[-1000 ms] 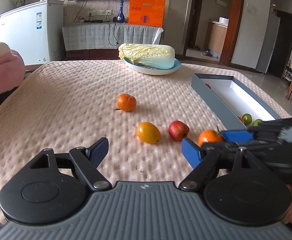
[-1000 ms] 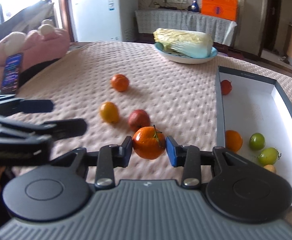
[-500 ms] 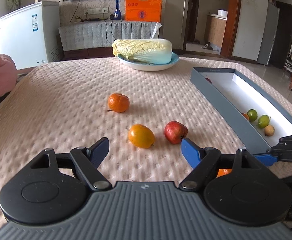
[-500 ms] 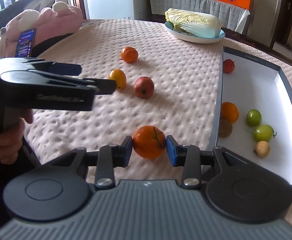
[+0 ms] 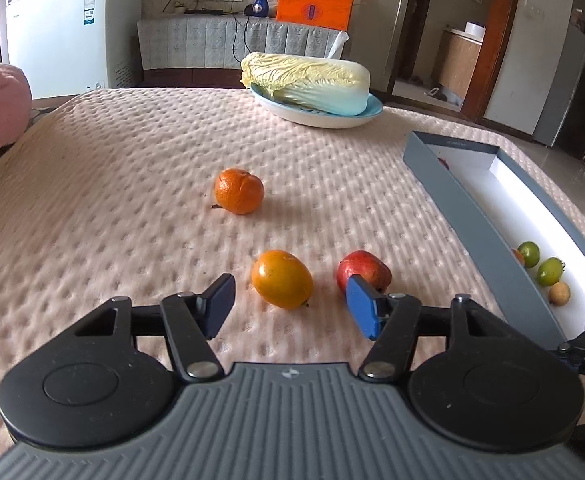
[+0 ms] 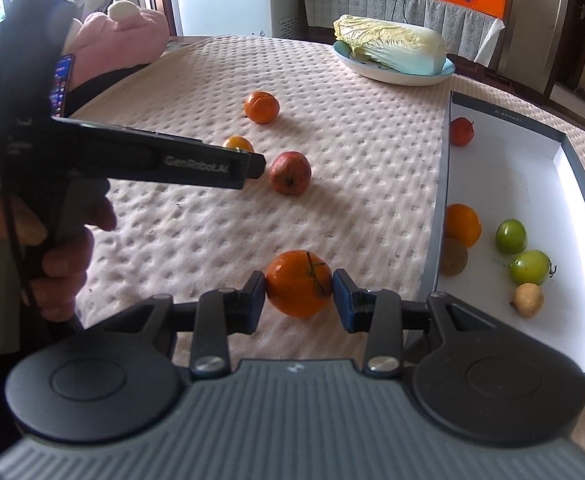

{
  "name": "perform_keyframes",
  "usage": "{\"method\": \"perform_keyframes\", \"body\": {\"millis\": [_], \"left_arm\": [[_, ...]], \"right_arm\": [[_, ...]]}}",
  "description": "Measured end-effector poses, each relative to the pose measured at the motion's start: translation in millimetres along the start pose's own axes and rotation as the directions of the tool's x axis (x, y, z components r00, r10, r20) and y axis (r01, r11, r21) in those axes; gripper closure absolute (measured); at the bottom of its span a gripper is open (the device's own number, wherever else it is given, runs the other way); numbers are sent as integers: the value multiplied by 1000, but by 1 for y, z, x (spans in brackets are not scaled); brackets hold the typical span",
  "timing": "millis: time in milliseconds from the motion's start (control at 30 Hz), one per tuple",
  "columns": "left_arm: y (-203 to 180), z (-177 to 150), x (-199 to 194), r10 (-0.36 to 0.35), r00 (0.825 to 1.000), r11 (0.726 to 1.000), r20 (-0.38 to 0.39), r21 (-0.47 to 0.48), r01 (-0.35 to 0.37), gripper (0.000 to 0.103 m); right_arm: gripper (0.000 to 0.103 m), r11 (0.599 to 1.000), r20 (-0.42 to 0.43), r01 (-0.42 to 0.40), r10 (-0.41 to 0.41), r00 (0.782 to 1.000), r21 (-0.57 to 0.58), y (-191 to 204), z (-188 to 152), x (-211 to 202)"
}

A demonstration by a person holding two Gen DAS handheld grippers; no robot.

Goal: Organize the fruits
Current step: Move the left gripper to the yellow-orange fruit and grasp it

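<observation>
Starting at my left, I am bringing the left gripper (image 5: 290, 306) down toward the yellow-orange fruit (image 5: 281, 279), which is lying on the quilted table cover (image 5: 112, 184) just ahead of the pads and roughly centred in the gap. Its long axis is running across the gap, slightly slanted. The jaws have just been closing, but they are standing apart with nothing pinched; the fruit is sitting beyond the tips, not between them. Just right of it, the red apple (image 5: 366, 270) is lying partly behind my right-hand pad, so I am judging that pad risks nudging it. The wrinkled orange (image 5: 239, 191) is lying farther off. Moving right, I am holding the right gripper (image 6: 299, 298) pinched on a stemmed orange (image 6: 298, 282), lifted over the cover just beside the box (image 6: 438, 216), whose near wall stands to its right.
</observation>
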State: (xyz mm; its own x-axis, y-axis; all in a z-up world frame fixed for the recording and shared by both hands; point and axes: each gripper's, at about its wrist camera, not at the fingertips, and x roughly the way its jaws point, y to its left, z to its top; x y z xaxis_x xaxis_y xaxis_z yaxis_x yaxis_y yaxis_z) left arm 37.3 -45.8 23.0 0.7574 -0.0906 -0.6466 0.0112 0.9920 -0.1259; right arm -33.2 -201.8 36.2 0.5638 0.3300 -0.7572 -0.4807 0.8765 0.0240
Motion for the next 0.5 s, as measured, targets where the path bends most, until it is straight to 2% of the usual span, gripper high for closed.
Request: {"method": "perform_keyframes", "body": {"millis": [200, 467, 500], "left_arm": [[0, 0, 10, 4, 1000, 1000, -17, -17, -5, 47], [0, 0, 16, 15, 1000, 1000, -22, -23, -15, 48], [0, 1, 17, 17, 1000, 1000, -22, -25, -17, 52]], "right_arm": [[63, 1000, -3, -4, 4, 1000, -2, -1, 0, 0], [63, 1000, -5, -8, 8, 1000, -5, -1, 0, 1], [63, 1000, -5, -8, 8, 1000, -6, -1, 0, 0]]}}
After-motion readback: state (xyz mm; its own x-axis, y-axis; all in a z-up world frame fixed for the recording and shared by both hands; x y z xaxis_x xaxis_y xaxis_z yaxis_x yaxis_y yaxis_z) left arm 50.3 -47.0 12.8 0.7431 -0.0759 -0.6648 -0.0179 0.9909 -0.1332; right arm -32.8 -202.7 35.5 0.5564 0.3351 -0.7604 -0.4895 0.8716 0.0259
